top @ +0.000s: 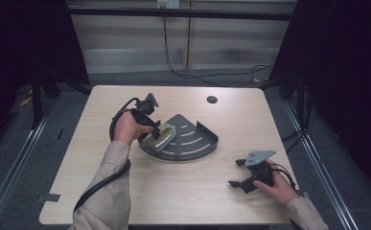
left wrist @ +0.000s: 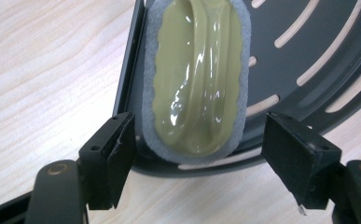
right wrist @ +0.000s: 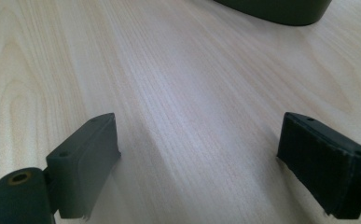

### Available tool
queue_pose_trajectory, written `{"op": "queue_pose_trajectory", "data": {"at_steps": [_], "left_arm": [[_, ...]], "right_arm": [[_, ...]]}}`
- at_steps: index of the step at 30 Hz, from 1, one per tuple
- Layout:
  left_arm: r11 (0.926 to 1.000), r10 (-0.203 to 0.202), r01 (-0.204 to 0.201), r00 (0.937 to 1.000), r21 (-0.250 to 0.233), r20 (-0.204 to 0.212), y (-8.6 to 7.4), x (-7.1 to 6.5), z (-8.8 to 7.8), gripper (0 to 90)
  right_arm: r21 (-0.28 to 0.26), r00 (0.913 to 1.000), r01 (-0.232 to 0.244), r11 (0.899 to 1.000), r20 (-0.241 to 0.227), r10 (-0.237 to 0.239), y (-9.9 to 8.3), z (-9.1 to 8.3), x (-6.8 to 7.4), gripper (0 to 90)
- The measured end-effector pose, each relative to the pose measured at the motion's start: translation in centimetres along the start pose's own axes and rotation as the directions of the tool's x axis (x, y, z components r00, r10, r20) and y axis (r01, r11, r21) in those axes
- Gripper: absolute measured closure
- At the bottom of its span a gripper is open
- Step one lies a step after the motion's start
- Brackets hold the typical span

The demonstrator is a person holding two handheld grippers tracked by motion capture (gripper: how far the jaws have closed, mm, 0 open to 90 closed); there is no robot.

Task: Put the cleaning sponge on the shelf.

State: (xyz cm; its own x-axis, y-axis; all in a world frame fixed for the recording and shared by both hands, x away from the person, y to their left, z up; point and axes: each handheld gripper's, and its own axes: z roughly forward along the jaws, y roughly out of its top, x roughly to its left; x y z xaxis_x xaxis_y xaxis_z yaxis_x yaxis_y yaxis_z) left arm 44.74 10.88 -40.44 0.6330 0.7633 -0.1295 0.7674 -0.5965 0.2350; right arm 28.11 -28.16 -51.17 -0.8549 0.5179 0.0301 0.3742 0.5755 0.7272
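A person seated at a pale wooden table [top: 173, 191] works two hand-held grippers over a dark, quarter-round slotted tray [top: 197, 139] at the table's centre. The left gripper [top: 156, 128] hangs over the tray's 9 o'clock edge, its jaws spread wide on either side of an oval olive-green sponge with a grey foam rim [top: 159, 137], gripping nothing. In the left gripper view, the sponge [left wrist: 199, 79] lies at 12 o'clock from the left gripper [left wrist: 199, 161], with its long axis running straight away from the jaws toward 12 o'clock, so the jaws stand across its narrow width; its near end sits between the two pads but touches neither. The sponge rests inside the tray, along the straight wall [left wrist: 129, 70] on that side.

The left hand [top: 128, 128] is plainly the nearer one, forearm reaching in from 6 o'clock with the wrist bent down over the tray. The right gripper [top: 238, 173] rests well apart at the table's 4 o'clock, jaws also spread and empty, pointing toward 9 o'clock; the right gripper view shows bare tabletop [right wrist: 178, 107] between them. A close on the sponge's short axis looks the likely next move.
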Motion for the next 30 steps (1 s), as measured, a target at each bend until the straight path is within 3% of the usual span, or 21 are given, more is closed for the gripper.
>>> {"op": "queue_pose_trajectory", "data": {"at_steps": [12,30], "left_arm": [[0.9992,-0.04,0.04,0.9992,-0.001,0.001,-1.7,1.1,-1.0,25.6],[0.9979,-0.058,0.058,0.9983,0.03,0.0,-4.1,1.9,-1.8,25.3]], "right_arm": [[0.001,1.0,0.0,1.0,0.0,0.0,0.0,0.0,0.0,11.7],[0.001,1.0,0.0,1.0,0.0,0.0,0.0,0.0,0.0,11.8]]}}
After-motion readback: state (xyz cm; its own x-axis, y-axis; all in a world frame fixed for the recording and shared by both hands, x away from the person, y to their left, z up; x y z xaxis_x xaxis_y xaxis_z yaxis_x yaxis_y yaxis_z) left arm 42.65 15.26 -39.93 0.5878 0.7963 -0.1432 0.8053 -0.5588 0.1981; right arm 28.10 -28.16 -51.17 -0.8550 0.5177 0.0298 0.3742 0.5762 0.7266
